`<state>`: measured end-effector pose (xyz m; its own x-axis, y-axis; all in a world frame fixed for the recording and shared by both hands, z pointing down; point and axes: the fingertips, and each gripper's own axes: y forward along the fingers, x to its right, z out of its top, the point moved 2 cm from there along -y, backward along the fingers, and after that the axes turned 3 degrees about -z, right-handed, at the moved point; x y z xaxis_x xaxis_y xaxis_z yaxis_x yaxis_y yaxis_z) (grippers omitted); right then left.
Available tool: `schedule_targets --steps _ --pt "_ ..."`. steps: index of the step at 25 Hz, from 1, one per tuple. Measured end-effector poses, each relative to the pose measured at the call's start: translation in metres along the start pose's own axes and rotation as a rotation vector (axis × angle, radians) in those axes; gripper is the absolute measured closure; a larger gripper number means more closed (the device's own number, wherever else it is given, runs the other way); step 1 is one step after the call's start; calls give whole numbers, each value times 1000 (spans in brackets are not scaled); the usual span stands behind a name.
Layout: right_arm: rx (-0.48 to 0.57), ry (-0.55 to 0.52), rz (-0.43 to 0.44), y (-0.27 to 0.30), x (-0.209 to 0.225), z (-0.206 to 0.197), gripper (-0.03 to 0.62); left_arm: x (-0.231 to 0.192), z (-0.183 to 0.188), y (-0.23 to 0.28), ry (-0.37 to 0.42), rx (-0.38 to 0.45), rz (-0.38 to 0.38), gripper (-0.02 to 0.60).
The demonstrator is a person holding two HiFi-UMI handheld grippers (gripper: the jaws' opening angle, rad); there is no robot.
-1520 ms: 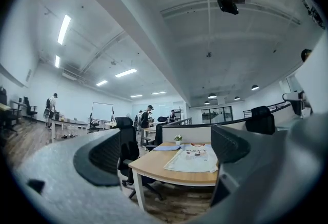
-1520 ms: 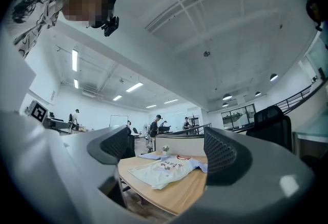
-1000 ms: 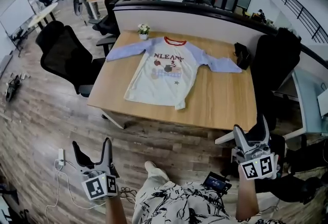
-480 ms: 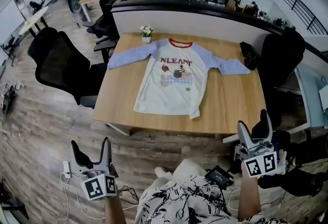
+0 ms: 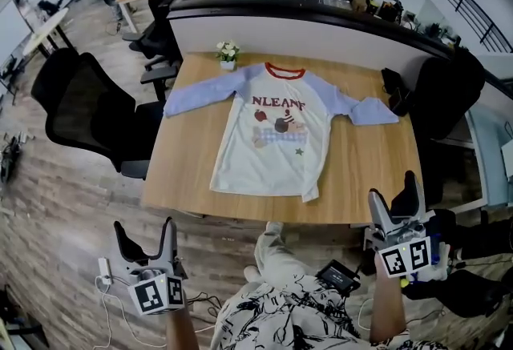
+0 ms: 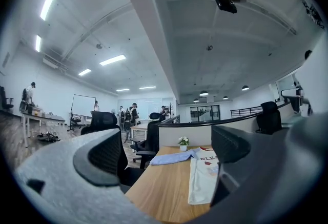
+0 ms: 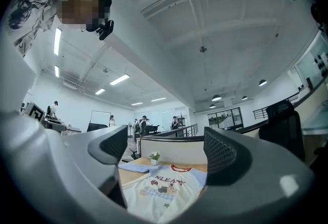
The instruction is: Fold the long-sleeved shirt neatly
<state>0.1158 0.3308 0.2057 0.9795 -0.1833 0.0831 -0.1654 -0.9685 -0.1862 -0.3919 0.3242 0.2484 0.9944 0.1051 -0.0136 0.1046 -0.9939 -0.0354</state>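
Note:
A long-sleeved shirt (image 5: 272, 140) lies flat and face up on the wooden table (image 5: 369, 172): white body, pale blue sleeves spread left and right, red collar at the far side. It also shows in the left gripper view as the shirt (image 6: 203, 179) and in the right gripper view as the shirt (image 7: 161, 189). My left gripper (image 5: 148, 239) hangs open below the table's near left corner, well short of the shirt. My right gripper (image 5: 393, 200) stands open off the near right corner. Both hold nothing.
A small flower pot (image 5: 228, 54) stands at the table's far edge by the left sleeve. A black bag (image 5: 395, 89) sits by the right sleeve's end. Black office chairs (image 5: 84, 112) flank the table. A partition (image 5: 304, 24) runs behind it. Cables (image 5: 112, 292) lie on the floor.
The table and shirt have drawn nearer and shifted slightly right in the head view as the person steps closer. Both grippers stay open and low.

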Motion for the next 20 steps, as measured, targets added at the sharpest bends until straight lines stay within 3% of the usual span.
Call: schedule_targets --steps 12,20 --pt "-15 23 -49 142 60 -36 135 -17 -3 149 32 -47 33 40" --pt "-58 54 -16 217 83 -65 135 -4 -12 233 6 -88 36 40"
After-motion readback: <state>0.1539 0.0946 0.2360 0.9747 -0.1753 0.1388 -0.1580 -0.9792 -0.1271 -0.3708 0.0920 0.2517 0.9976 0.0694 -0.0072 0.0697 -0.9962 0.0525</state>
